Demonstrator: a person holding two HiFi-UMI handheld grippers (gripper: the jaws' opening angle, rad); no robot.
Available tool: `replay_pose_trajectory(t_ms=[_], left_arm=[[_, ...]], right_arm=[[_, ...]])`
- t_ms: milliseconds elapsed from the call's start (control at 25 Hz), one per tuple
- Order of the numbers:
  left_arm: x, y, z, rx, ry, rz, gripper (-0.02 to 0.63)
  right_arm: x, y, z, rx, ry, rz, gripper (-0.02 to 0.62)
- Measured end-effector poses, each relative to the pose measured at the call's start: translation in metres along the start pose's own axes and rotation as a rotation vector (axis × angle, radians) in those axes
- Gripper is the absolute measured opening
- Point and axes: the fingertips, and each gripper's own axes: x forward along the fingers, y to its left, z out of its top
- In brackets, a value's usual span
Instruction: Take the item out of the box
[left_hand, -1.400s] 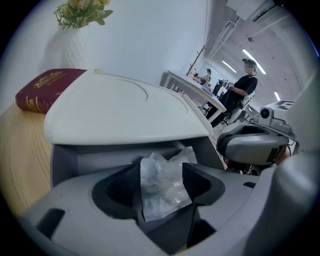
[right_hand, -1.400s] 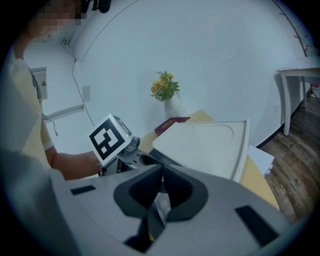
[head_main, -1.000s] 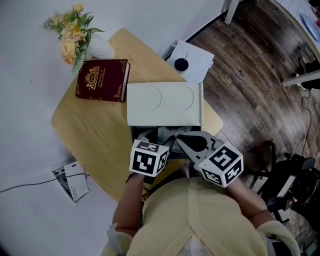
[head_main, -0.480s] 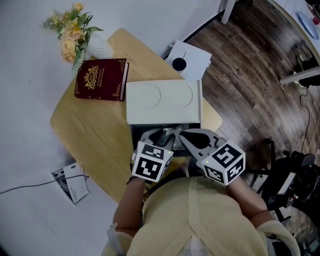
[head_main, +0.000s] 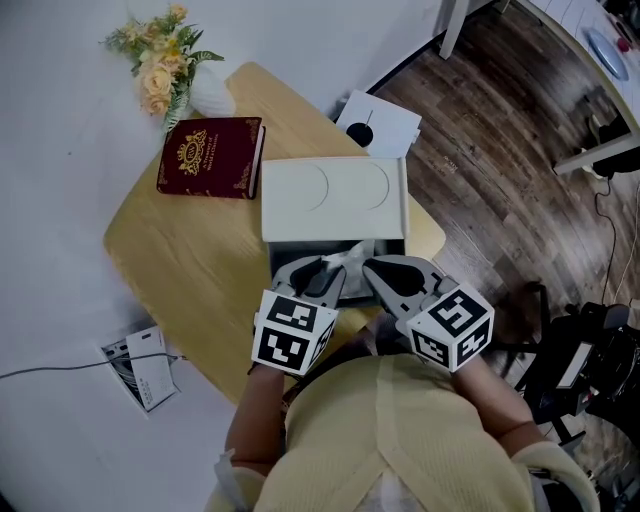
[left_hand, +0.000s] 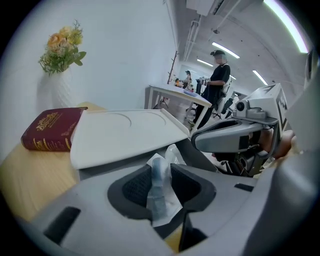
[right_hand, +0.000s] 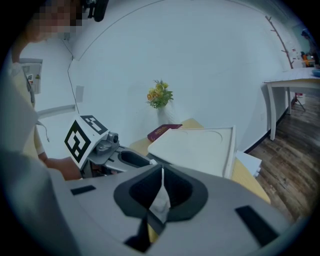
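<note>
A white box (head_main: 283, 254) stands on the round wooden table (head_main: 190, 260) with its lid (head_main: 335, 200) flung back. Over the box's near edge, a small item in clear plastic wrap (head_main: 352, 255) hangs between both grippers. My left gripper (head_main: 332, 268) has its jaws closing, and its pads pinch the wrapped item (left_hand: 156, 192). In the right gripper view, my right gripper (right_hand: 161, 192) is shut on a thin flap of the same wrap (right_hand: 161, 204). The box's inside is mostly hidden behind the grippers.
A dark red book (head_main: 210, 158) lies left of the lid, with a vase of yellow flowers (head_main: 165, 65) behind it. On the floor lie a white sheet with a black object (head_main: 378, 125) and leaflets (head_main: 140, 365). People stand at a far table (left_hand: 215, 85).
My left gripper has drawn back out of the box toward me and closed around the wrapped item. The wrap now shows between the two grippers at the box's near edge.
</note>
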Motion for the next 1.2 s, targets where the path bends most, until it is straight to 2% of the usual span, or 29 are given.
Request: replay_pose_trajectory(t_ms=[400,680,1000,1200], left_arm=[[-0.031,0.0,0.006,0.004,-0.103,0.034,0.13],[-0.061,0.01,0.009,-0.033,-0.203,0.113,0.13],[-0.097,0.027,-0.003,-0.095,-0.287,0.213,0.13],[-0.114,0.033,-0.013,-0.133,-0.316,0.246,0.13]], right_arm=[[-0.004,0.017,0.0,-0.04,-0.018,-0.044,0.032],[-0.005,0.033,0.005,-0.071,-0.038,-0.041,0.032],[-0.001,0.055,0.01,-0.113,-0.046,-0.013,0.032],[0.003,0.066,0.008,-0.118,-0.037,0.003,0.033]])
